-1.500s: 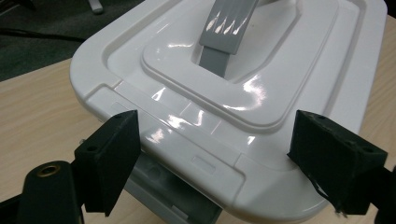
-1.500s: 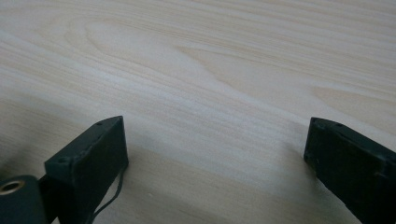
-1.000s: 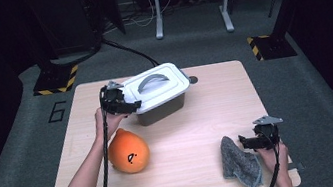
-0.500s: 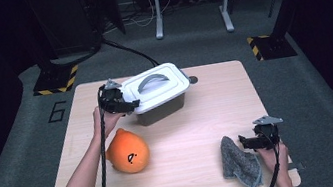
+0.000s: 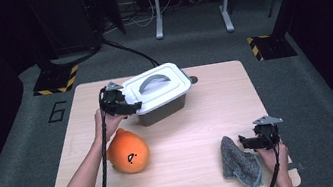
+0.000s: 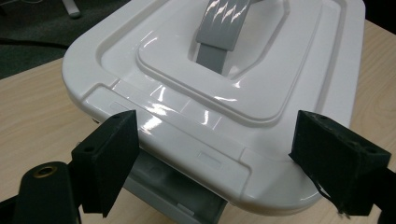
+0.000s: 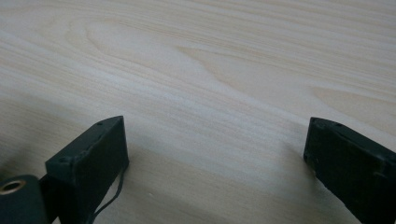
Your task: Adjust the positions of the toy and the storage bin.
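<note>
The left hand-held gripper [image 5: 124, 108] stands spread at the box lid's [image 6: 215, 100] edge, nothing gripped yet; the right hand-held gripper [image 5: 249, 143] rests spread beside the cloth [image 5: 238, 162].

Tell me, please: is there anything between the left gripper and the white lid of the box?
Nothing visible. The left gripper has its jaws wide open at the near edge of the white lid, with no object between them and it.

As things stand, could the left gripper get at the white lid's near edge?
Probably yes: the left gripper has its jaws open on either side of the white lid, with nothing between them and its edge.
</note>
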A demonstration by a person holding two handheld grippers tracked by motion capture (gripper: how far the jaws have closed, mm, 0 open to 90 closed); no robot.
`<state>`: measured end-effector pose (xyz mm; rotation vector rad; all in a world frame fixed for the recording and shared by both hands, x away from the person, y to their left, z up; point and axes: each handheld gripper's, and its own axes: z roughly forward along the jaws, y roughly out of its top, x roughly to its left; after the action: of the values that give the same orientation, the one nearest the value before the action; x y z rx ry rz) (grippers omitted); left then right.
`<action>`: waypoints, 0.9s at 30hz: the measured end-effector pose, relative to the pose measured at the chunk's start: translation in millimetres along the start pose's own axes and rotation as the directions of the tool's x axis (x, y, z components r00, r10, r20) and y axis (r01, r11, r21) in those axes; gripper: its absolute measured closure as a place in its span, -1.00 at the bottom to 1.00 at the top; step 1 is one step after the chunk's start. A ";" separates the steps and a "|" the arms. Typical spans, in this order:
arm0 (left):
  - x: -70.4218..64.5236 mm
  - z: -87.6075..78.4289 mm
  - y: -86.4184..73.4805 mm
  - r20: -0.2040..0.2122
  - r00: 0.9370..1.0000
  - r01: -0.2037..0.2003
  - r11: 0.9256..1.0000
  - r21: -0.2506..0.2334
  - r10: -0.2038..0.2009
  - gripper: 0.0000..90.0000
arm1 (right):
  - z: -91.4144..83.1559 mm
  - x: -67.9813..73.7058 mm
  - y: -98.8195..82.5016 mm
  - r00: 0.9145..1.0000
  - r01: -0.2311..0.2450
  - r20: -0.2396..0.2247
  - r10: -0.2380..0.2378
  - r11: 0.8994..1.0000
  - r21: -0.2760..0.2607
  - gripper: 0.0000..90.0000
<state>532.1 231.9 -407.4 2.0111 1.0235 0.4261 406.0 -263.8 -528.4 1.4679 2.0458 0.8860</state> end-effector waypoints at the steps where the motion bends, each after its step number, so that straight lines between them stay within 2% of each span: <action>1: -0.4 0.4 0.1 0.001 1.000 0.004 1.000 0.000 -0.004 -0.67 | 0.0 0.0 0.0 1.000 0.000 0.000 0.000 1.000 0.000 -0.88; 6: -5.8 3.6 1.8 0.001 1.000 0.021 1.000 -0.004 -0.021 -0.67 | 0.0 0.1 0.0 1.000 0.000 0.000 0.000 1.000 0.000 -0.88; 7: -6.9 3.8 2.3 0.000 1.000 0.010 1.000 0.003 -0.009 -0.67 | 0.0 0.1 0.0 1.000 0.000 0.000 0.000 1.000 0.000 -0.88; 16: -17.2 9.4 6.0 0.019 1.000 0.006 1.000 0.006 -0.006 -0.67 | -0.2 0.0 -0.1 1.000 0.004 0.000 -0.004 1.000 0.000 -0.88; 24: -3.4 7.3 3.0 0.034 0.999 0.008 0.999 -0.041 -0.006 -0.67 | -0.4 0.1 -0.2 1.000 0.006 0.000 -0.006 1.000 0.001 -0.88; 27: 3.5 2.7 0.7 0.015 1.000 -0.027 0.998 -0.058 0.028 -0.68 | -0.4 0.2 -0.2 1.000 0.006 0.001 -0.006 1.000 0.000 -0.88</action>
<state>536.2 233.0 -408.7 1.9757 0.9647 0.4488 405.6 -263.8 -528.2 1.4608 2.0492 0.8822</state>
